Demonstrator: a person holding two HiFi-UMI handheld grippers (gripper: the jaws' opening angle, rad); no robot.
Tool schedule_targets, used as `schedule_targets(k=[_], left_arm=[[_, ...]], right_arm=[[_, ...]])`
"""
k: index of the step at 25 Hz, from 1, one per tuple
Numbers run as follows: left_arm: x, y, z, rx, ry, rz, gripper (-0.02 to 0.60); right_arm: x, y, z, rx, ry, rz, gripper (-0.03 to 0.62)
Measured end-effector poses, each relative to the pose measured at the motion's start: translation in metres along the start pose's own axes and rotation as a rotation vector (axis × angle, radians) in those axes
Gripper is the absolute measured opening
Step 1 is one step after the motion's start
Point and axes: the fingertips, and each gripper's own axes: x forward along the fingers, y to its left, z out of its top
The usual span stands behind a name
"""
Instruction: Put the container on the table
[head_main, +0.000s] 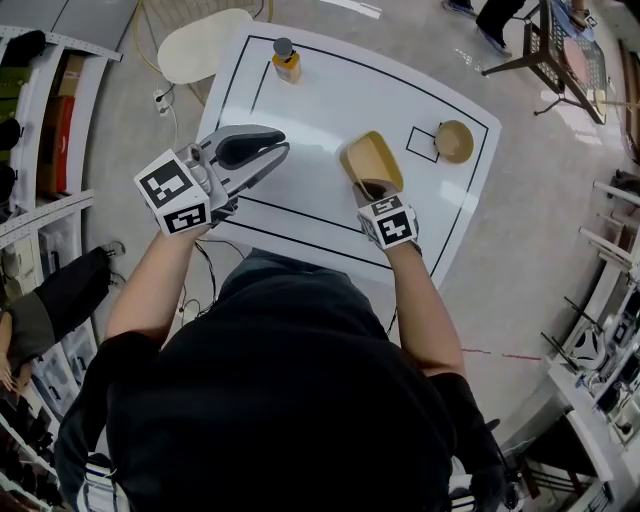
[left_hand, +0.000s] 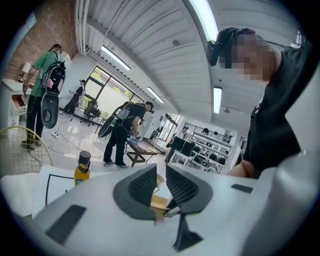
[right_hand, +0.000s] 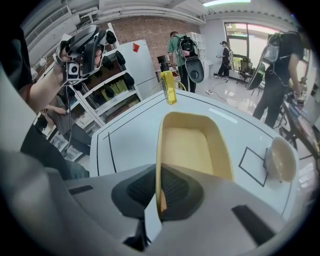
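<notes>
We see the right gripper (right_hand: 157, 192) clamped on the near wall of the tan container (right_hand: 192, 145), one jaw inside and one outside the rim. The container is empty and reaches out ahead of the jaws over the white table (right_hand: 130, 132); we cannot tell whether its base touches the top.

Ahead and to the right of this gripper is a round tan bowl (right_hand: 280, 159), just beside a small black-outlined square. Far ahead stands a yellow bottle (right_hand: 168, 85) with a dark cap. Any print on it is too small to read.

Only the left gripper view shows the left gripper (left_hand: 161, 172) with its jaws a narrow gap apart and nothing between them. The head view shows it held up, well left of the container.
</notes>
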Motion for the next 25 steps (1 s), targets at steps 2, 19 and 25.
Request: schedule_targets(k=[2, 19, 25], left_arm=[[0.001, 0.002, -0.004, -0.008, 0.006, -0.003, 0.063], [0.011, 0.01, -0.017, -0.04, 0.024, -0.027, 0.063], [0.012, 0.012, -0.02, -0.05, 0.029, -0.031, 0.063]], right_arm=[[0.004, 0.0, -0.003, 0.002, 0.008, 0.0, 0.009], [0.024, -0.006, -0.012, 0.019, 0.04, 0.0, 0.009], [0.029, -0.006, -0.014, 0.019, 0.052, -0.001, 0.009]])
